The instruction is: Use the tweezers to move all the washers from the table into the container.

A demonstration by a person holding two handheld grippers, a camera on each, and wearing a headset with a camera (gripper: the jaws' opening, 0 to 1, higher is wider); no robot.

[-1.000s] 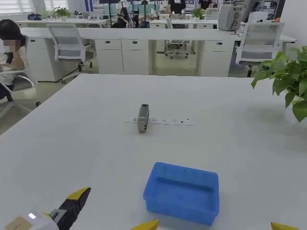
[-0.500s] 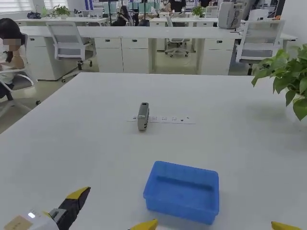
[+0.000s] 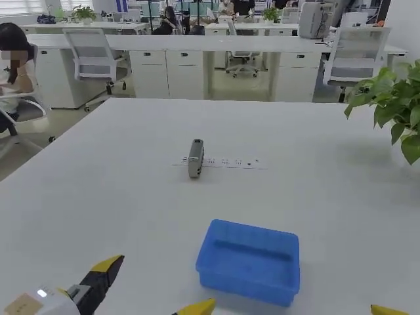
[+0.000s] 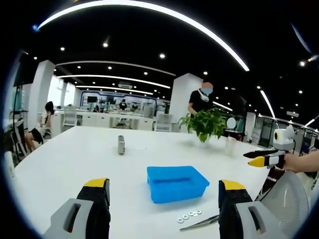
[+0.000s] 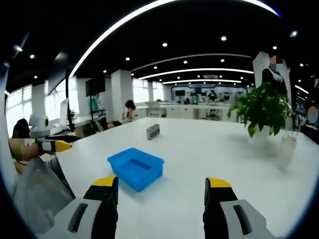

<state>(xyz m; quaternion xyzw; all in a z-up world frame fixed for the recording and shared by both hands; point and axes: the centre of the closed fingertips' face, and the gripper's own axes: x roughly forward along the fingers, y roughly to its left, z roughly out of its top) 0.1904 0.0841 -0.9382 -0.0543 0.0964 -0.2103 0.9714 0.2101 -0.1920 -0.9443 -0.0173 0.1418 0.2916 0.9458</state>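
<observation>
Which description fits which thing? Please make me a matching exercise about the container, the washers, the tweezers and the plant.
Things:
1. container
2. washers
3. tweezers
4. plant

Descriptions:
A. lying unheld next to the washers
B. green, at the right side of the table
C. blue, open on top
D. in a short row on the table, outside the container

Pairs: 1-C, 2-D, 3-A, 4-B

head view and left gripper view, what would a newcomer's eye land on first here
The bright blue container stands out first, sitting open-topped on the white table close to the person. In the left gripper view, a short row of washers lies on the table nearer the camera than the container, with the tweezers just beside them. A leafy green plant shows at the right edge of the head view.
</observation>
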